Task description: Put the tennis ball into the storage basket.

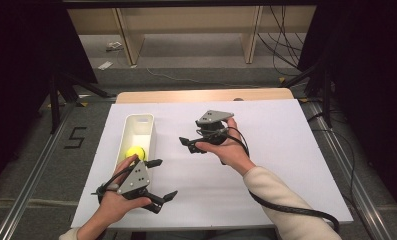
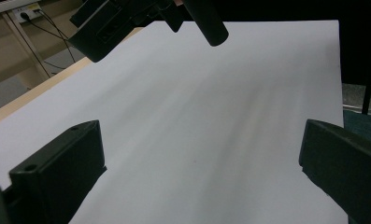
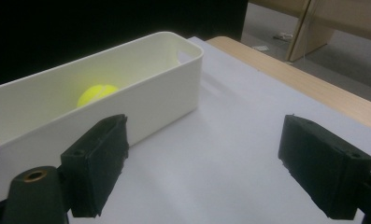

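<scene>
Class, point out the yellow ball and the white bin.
yellow ball [image 3: 97, 94], right gripper view, its visible upper curve.
white bin [image 1: 149, 131], high view, its right rim.

each hand carries a black two-jawed claw, left claw [image 1: 158, 179] and right claw [image 1: 188, 144], topped by a screwed grey three-cornered plate, trailing black cable, with a cream sleeve [image 1: 281, 200].

A ball [image 1: 135, 152] lies in a bin [image 1: 147, 122] left of the right gripper [image 1: 190, 144], probably near its front end
</scene>
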Demonstrator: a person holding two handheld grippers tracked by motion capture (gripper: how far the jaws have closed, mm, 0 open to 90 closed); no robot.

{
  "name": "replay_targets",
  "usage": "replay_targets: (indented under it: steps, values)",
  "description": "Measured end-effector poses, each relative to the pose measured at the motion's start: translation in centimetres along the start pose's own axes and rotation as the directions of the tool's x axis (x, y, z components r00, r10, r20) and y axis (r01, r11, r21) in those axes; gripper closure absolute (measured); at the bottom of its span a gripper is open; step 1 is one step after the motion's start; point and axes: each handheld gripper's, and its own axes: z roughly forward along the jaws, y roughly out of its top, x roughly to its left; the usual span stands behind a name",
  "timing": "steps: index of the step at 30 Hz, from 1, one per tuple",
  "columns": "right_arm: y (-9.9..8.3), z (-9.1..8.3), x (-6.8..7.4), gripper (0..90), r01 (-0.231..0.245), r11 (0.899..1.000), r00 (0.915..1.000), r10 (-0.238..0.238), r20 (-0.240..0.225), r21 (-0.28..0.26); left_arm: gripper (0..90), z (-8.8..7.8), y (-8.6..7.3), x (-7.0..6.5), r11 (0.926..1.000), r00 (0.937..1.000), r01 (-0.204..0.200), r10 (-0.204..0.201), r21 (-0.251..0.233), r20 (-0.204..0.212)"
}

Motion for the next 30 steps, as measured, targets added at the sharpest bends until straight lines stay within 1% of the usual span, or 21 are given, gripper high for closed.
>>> replay_targets:
  steps: [10,11,13,14,16,19,24,25,26,30]
  values:
    - [-0.5,-1.0,-0.5,16.6,-0.005,1.000,0.9998,0.005,0.018,-0.006,0.0,0.0,0.0,0.0,1.0000,1.0000,0.005,-0.005,-0.003,0.007]
    - [-0.6,-1.1,-0.5,16.5,-0.007,1.000,0.9998,0.007,0.018,-0.007,0.0,0.1,0.0,0.0,1.0000,0.9999,0.006,-0.006,-0.005,0.013]
    - [-0.7,-1.4,-0.7,16.5,-0.009,1.000,0.9997,0.009,0.021,-0.006,0.0,0.2,0.0,-0.1,0.9999,0.9985,0.013,-0.013,-0.011,0.054]
    - [-0.8,-1.4,-0.7,16.5,-0.013,1.000,0.9996,0.013,0.023,-0.010,0.0,0.2,0.0,-0.1,0.9999,0.9986,0.012,-0.011,-0.009,0.053]
    - [-0.9,-1.7,-0.8,16.5,-0.011,1.000,0.9996,0.011,0.025,-0.008,0.0,0.1,0.0,-0.1,1.0000,0.9996,0.008,-0.008,-0.005,0.027]
    - [-1.2,-2.1,-0.9,16.5,-0.015,1.000,0.9994,0.015,0.031,-0.006,0.0,0.0,0.0,0.0,1.0000,1.0000,0.004,-0.004,-0.002,0.002]
    - [-1.6,-2.8,-1.3,16.5,-0.016,1.000,0.9989,0.016,0.043,-0.007,0.0,0.0,0.0,0.1,1.0000,0.9999,0.003,-0.003,0.001,-0.011]
    - [-1.7,-2.9,-1.4,16.5,-0.017,1.000,0.9987,0.017,0.048,-0.006,0.0,-0.1,0.0,0.1,1.0000,0.9998,0.001,-0.001,0.003,-0.020]
    - [-1.8,-3.0,-1.5,16.5,-0.023,1.000,0.9985,0.024,0.049,-0.004,0.0,-0.1,0.0,0.1,1.0000,0.9998,0.001,-0.001,0.003,-0.020]
    - [-2.1,-3.4,-1.8,16.5,-0.022,1.000,0.9982,0.022,0.055,-0.003,0.0,0.0,0.0,0.1,1.0000,0.9998,0.002,-0.002,0.003,-0.020]
